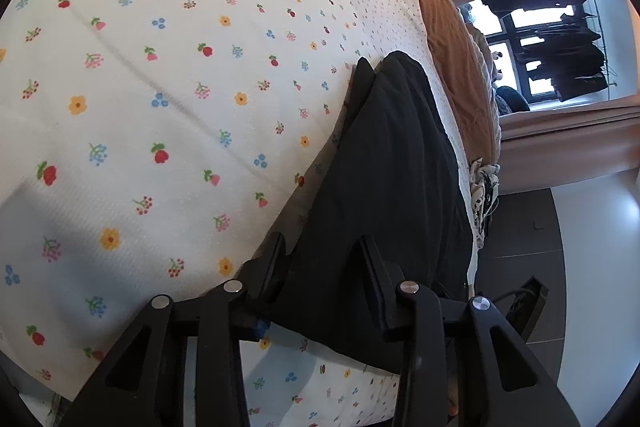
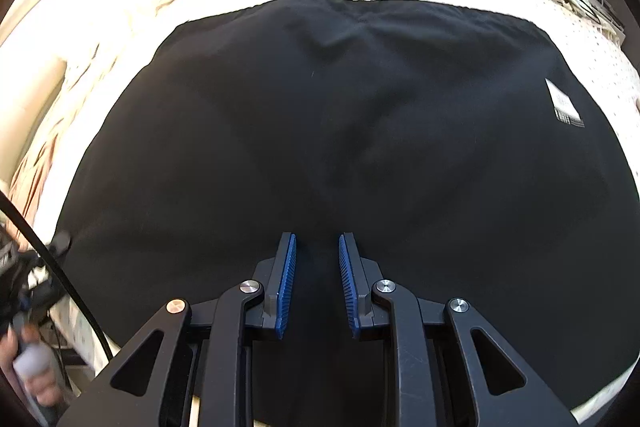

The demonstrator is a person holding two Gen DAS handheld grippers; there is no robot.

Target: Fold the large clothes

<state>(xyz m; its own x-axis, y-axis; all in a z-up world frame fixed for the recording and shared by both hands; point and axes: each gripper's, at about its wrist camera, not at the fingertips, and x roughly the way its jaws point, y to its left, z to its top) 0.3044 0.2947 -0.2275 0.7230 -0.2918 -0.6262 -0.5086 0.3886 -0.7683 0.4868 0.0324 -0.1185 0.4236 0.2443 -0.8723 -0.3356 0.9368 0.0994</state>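
Nearest the lens in the left wrist view, the left gripper (image 1: 324, 251) has its two fingers set apart with a raised edge of the black garment (image 1: 384, 187) between them; whether they pinch it cannot be told. Left of it spreads one flower-printed sheet (image 1: 160, 87); farther right lie one orange blanket (image 1: 444, 27), one window (image 1: 532, 43) hung with dark clothes, and dark floor tiles (image 1: 520, 259). In the right wrist view, a cream cover (image 2: 100, 39) lies at left; the single black garment (image 2: 320, 131) lies flat on the bed, one white label (image 2: 566, 103) at its right side. Over its near edge the right gripper (image 2: 318, 251) has two blue pads (image 2: 289, 279) spread, holding nothing.
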